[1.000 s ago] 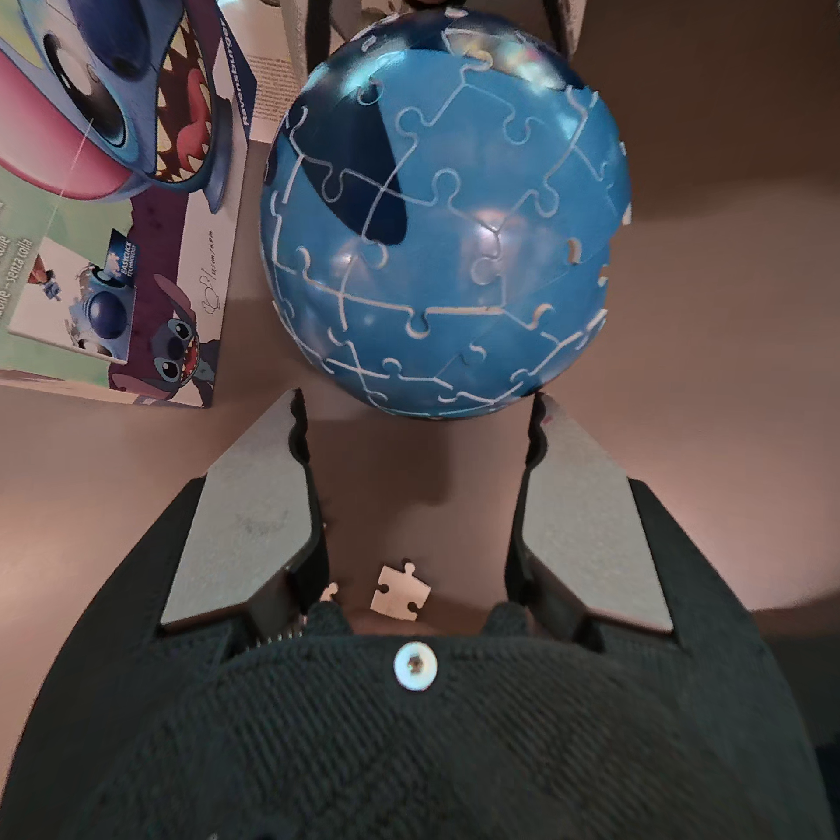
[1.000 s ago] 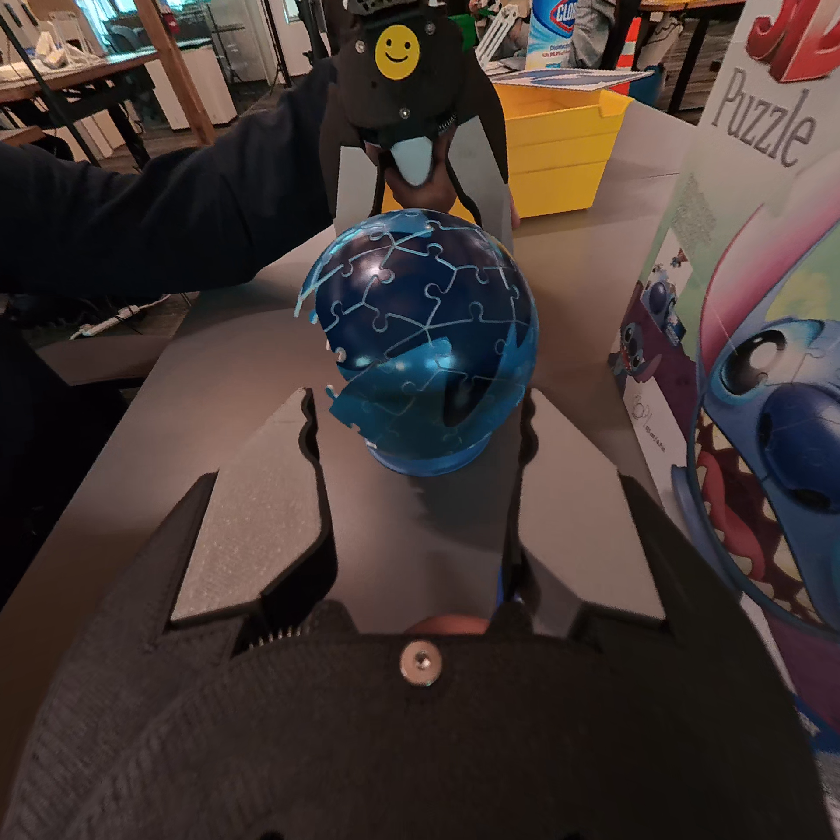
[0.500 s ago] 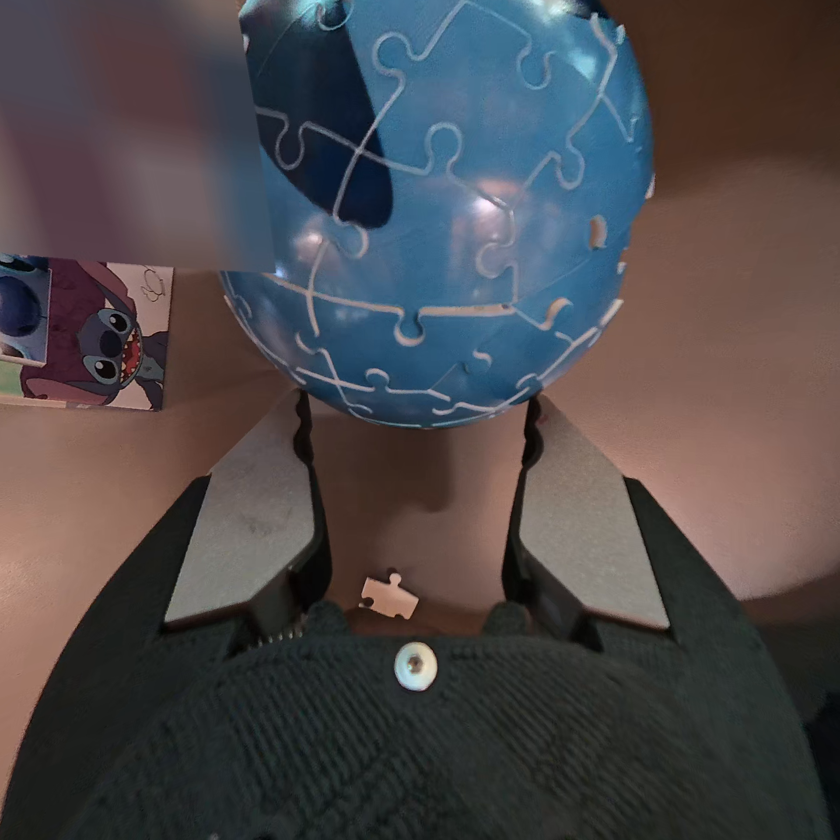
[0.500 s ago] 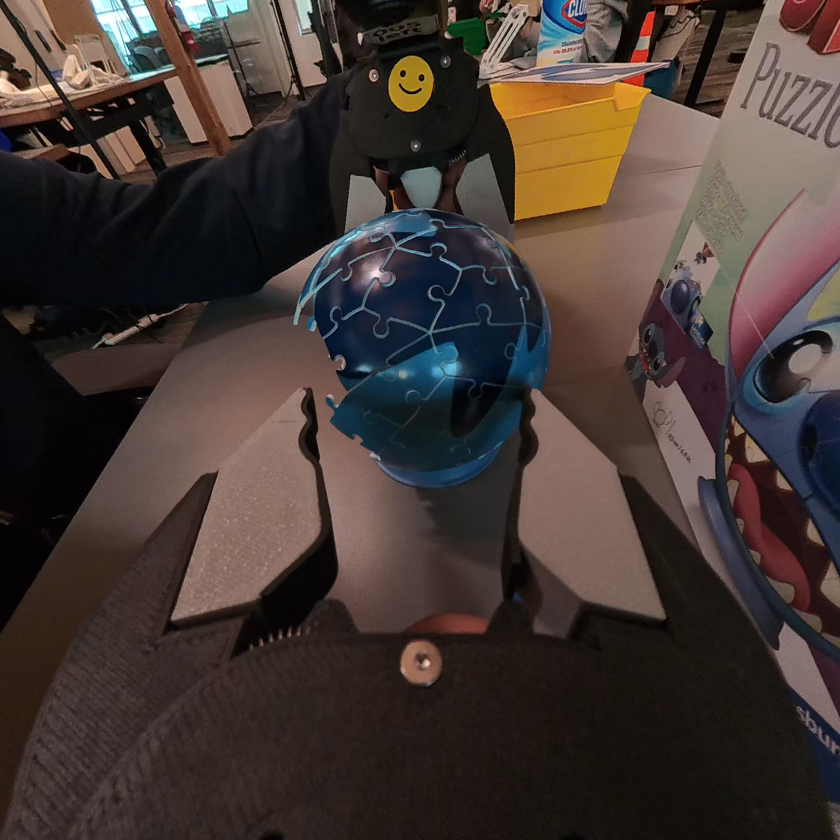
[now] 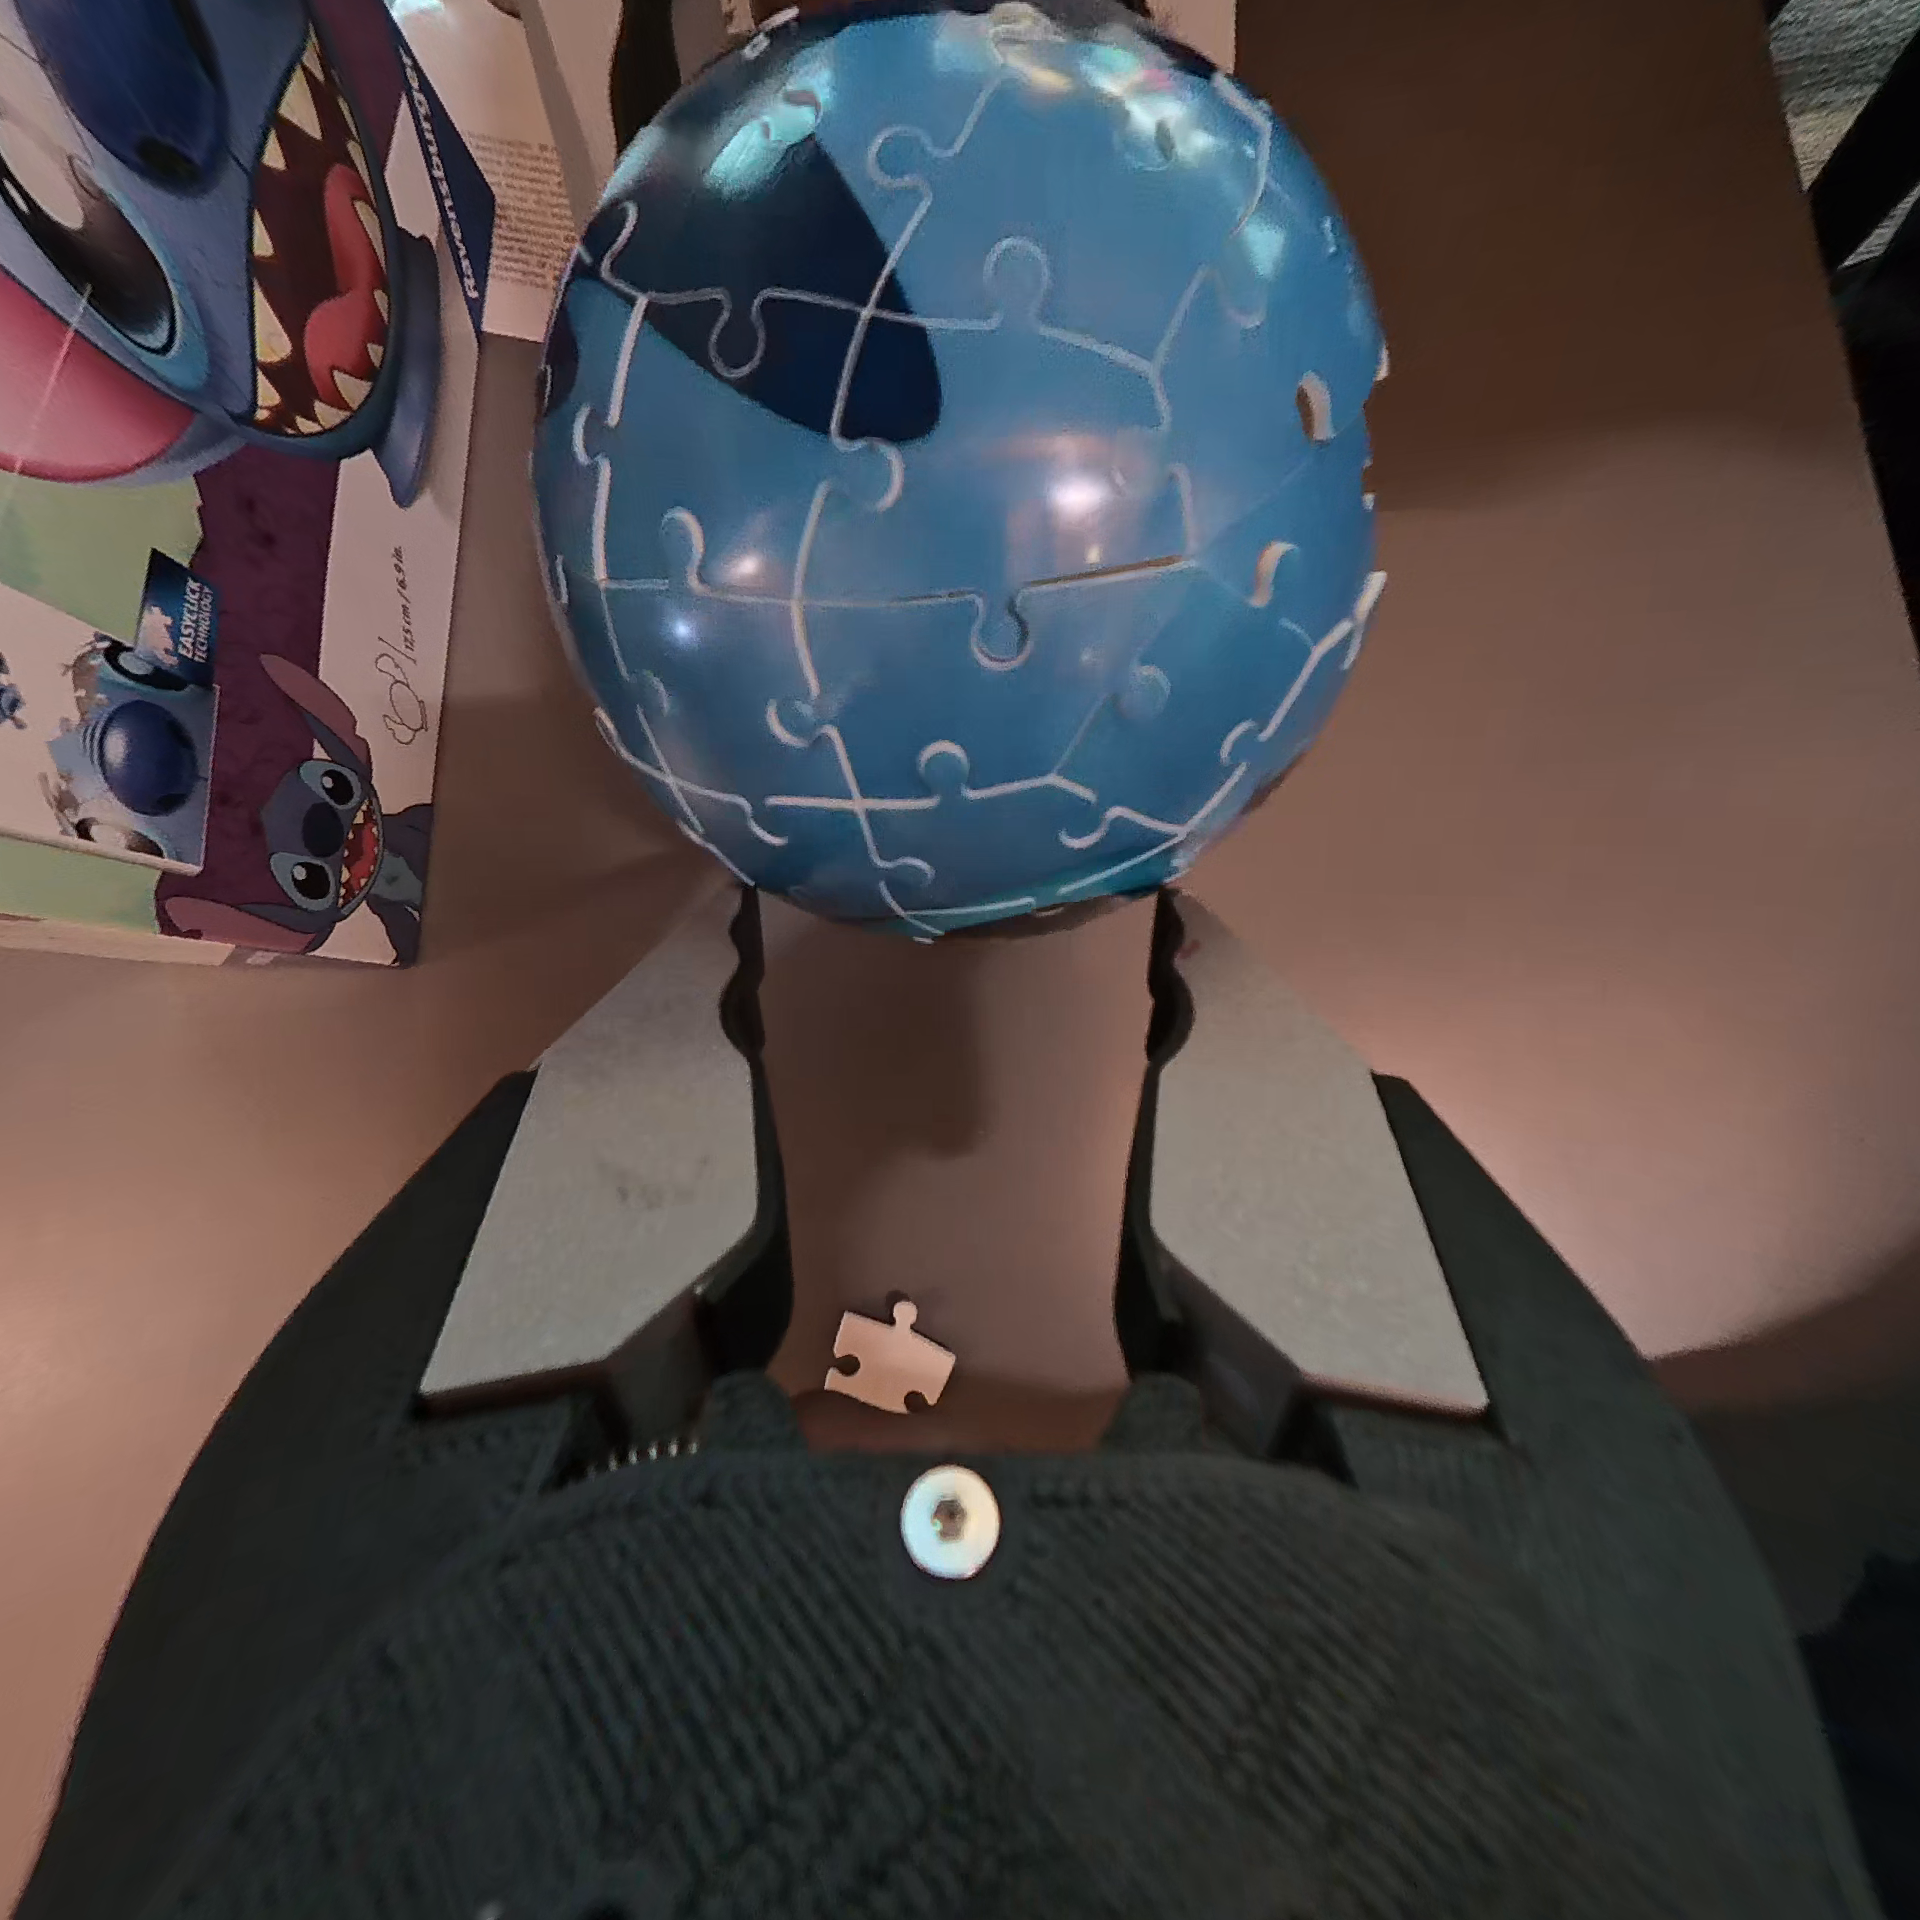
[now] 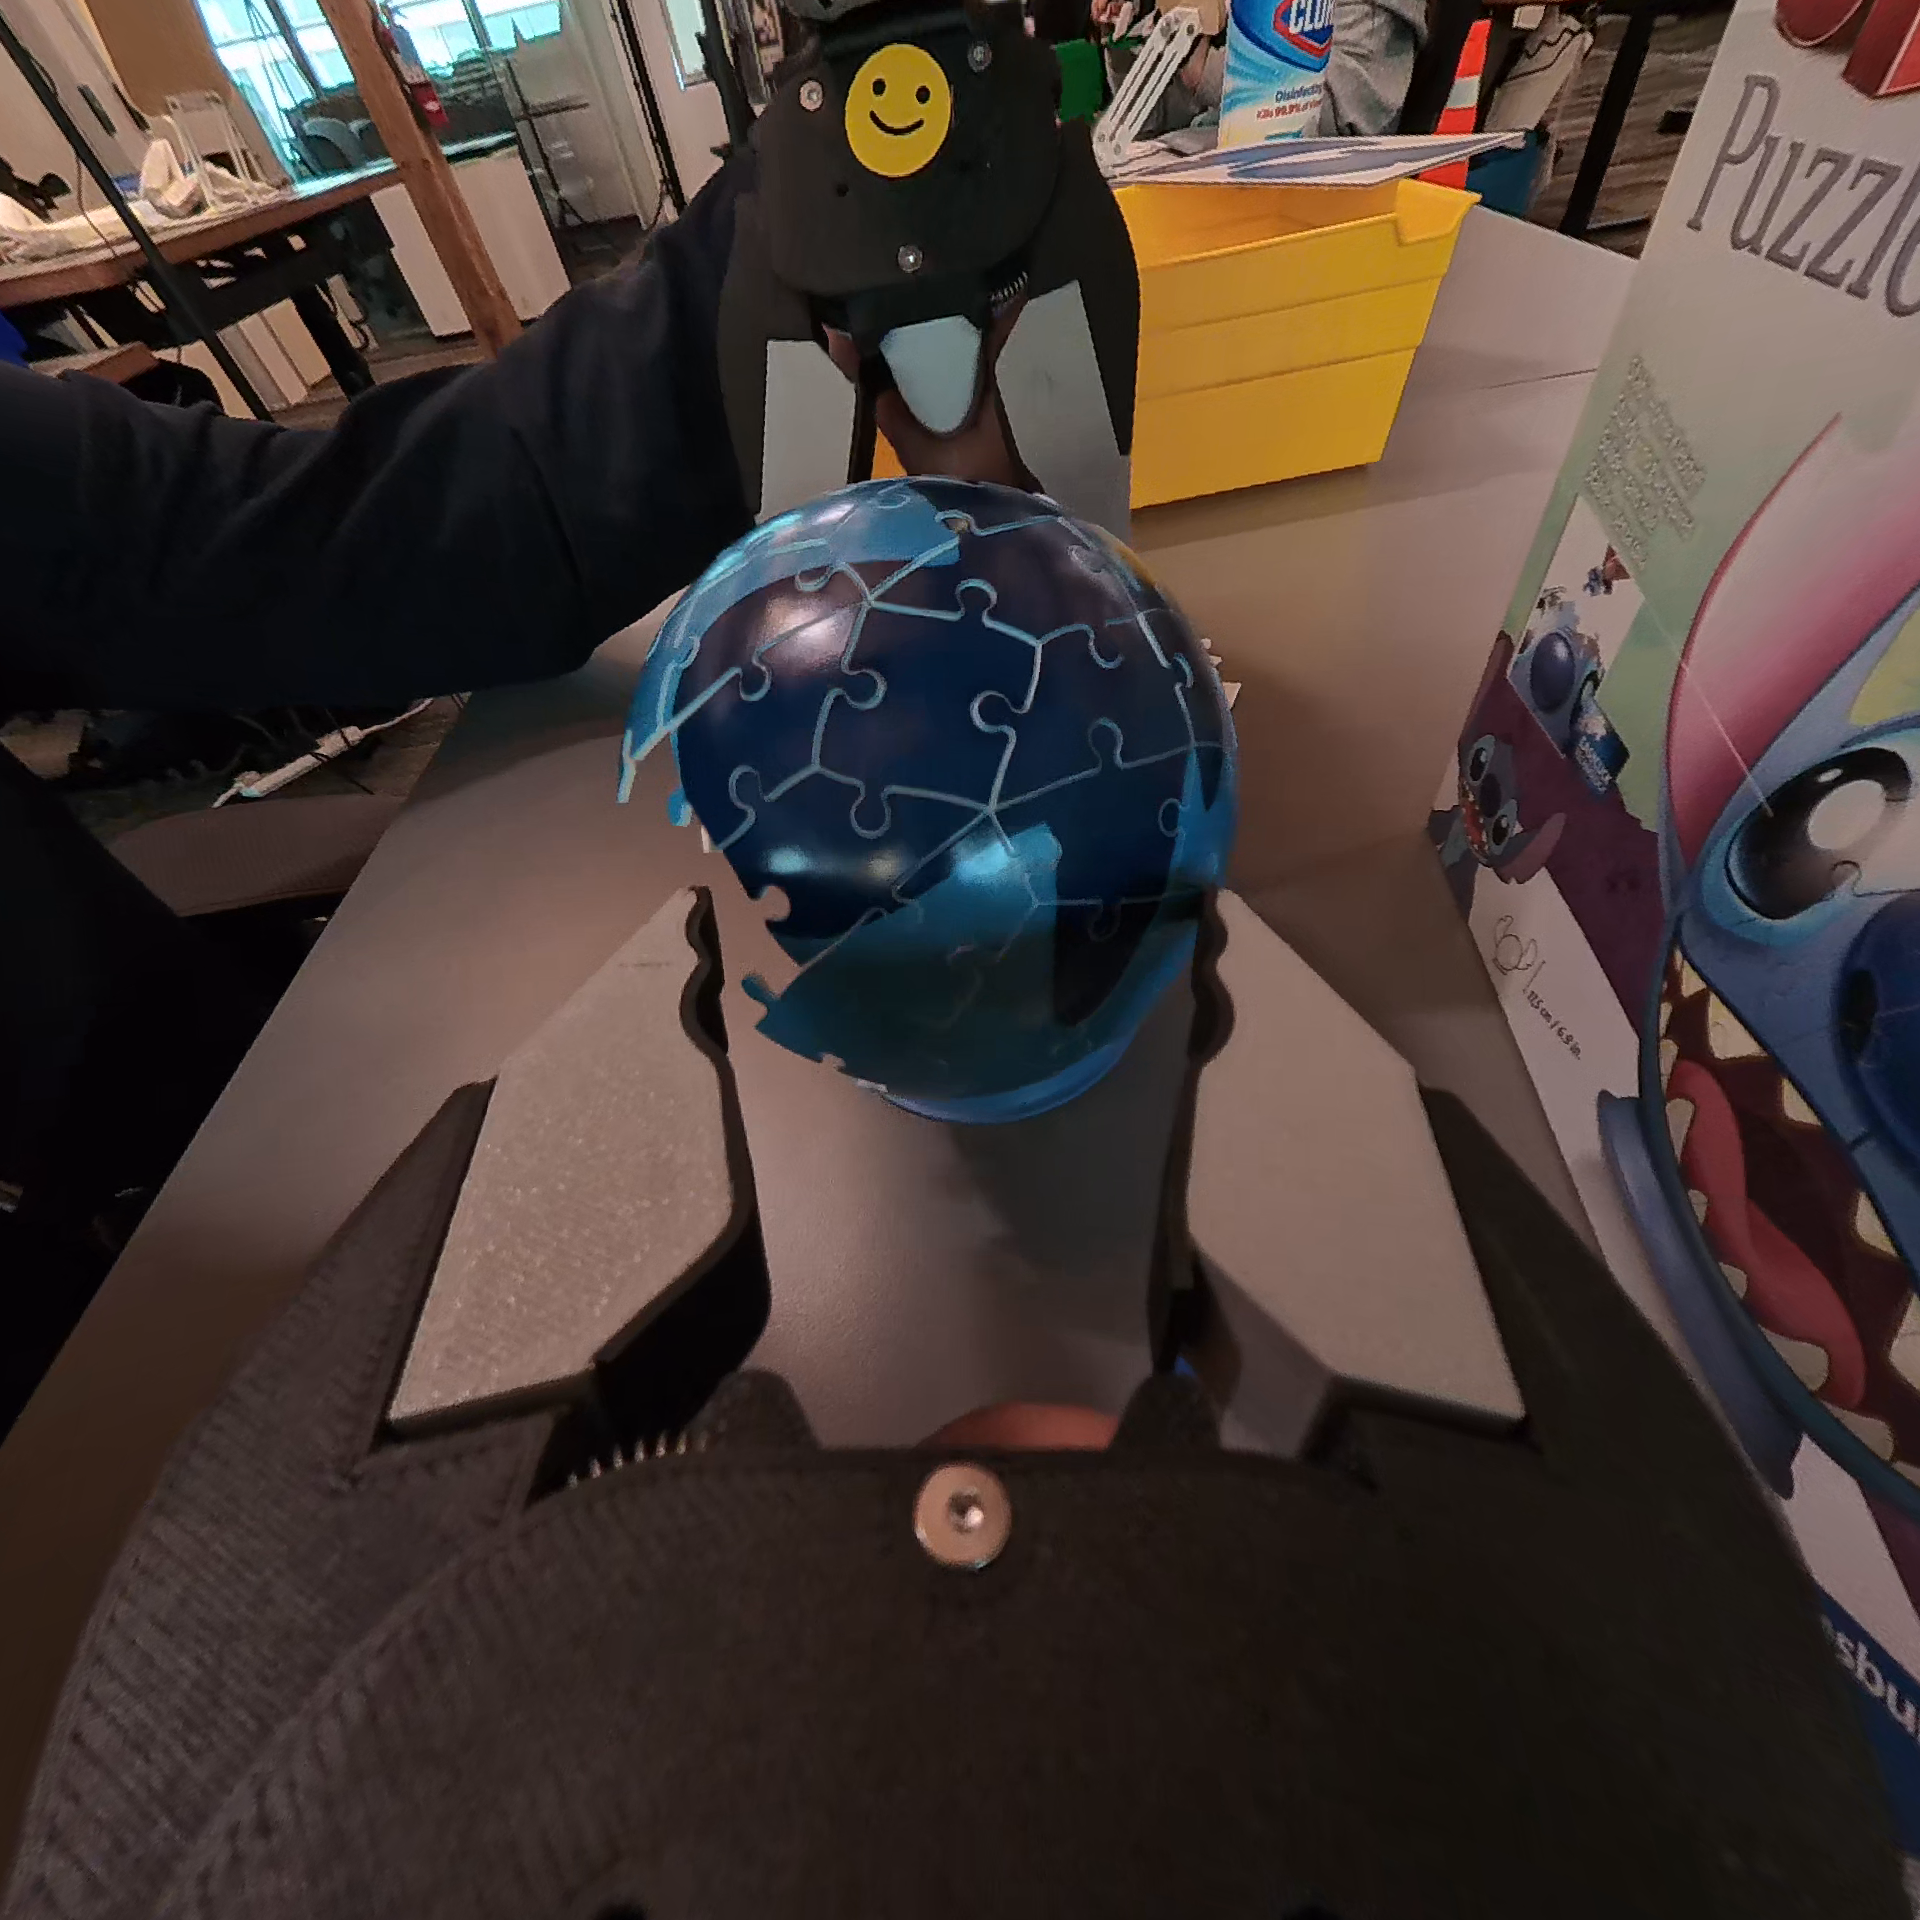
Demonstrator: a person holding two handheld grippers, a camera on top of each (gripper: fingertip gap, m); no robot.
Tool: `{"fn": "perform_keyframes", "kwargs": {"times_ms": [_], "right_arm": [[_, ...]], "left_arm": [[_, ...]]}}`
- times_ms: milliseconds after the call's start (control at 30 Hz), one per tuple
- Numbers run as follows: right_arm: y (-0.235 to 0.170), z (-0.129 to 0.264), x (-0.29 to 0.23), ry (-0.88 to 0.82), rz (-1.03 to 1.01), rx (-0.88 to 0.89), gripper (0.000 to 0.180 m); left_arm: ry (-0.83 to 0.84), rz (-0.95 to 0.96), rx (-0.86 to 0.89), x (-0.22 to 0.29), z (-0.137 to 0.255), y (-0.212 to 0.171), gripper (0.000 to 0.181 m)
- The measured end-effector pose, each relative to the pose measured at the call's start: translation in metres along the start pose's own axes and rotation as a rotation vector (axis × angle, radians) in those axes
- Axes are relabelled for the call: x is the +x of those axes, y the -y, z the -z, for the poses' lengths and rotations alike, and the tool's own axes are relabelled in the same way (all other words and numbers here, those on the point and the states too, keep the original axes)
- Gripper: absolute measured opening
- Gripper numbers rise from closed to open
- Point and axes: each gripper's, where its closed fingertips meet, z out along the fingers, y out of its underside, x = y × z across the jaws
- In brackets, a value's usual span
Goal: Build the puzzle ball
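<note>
ball (image 5: 956, 520) backed off a touch from left gripper (image 5: 951, 935); both jaws apart, empty; loose piece (image 5: 890, 1356) unplaced on bench (image 5: 1558, 935).

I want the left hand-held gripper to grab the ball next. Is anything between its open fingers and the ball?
Nothing visible. The left hand-held gripper is open with the ball right at its fingertips, only bare table between. A loose piece lies back near the finger bases, out of the way.

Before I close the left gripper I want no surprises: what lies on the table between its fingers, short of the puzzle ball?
A single loose puzzle piece, pale side up, near the fingers' base; otherwise bare table, per the left wrist view.
</note>
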Motion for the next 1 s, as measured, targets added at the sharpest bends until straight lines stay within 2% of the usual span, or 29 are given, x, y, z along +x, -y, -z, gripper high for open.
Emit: {"fn": "perform_keyframes", "kwargs": {"times_ms": [400,533,833,1000], "right_arm": [[-0.011,-0.008,0.003,0.012,0.010,-0.027,0.093],[-0.016,-0.016,0.001,0.022,0.019,-0.063,0.096],[-0.017,-0.014,0.002,0.008,0.066,-0.068,0.094],[-0.028,-0.014,0.003,-0.038,0.111,-0.146,0.094]], "left_arm": [[0.060,-0.027,0.025,-0.003,0.013,0.009,0.075],[0.058,-0.050,0.058,0.000,0.015,0.016,0.085],[0.065,-0.054,0.064,0.001,0.017,0.018,0.083],[0.068,-0.056,0.057,0.001,0.016,0.018,0.083]]}}
